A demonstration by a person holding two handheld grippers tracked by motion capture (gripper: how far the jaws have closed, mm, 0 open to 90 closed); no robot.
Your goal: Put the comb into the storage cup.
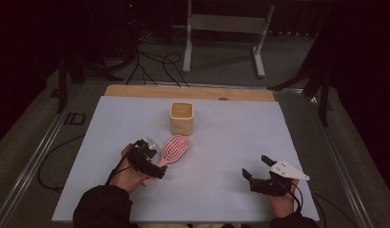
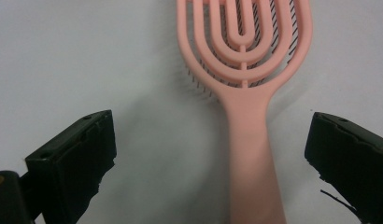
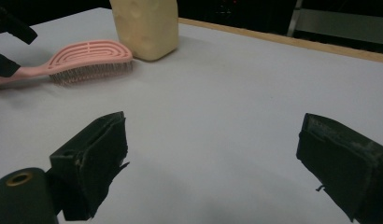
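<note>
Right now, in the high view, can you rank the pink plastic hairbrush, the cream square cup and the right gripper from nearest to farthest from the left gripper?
1. Pink plastic hairbrush: nearest, its handle lies under the open left gripper.
2. Cream square cup: just beyond the brush head, toward the table's far side.
3. Right gripper: farthest, across the white mat at the right.

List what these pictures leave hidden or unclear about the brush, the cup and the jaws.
- Pink brush: handle end cut off by the bottom edge in the left gripper view; the left gripper covers it in the high view.
- Cream cup: top cut off in the right gripper view.
- Cup's contents: too small in the high view.
</note>
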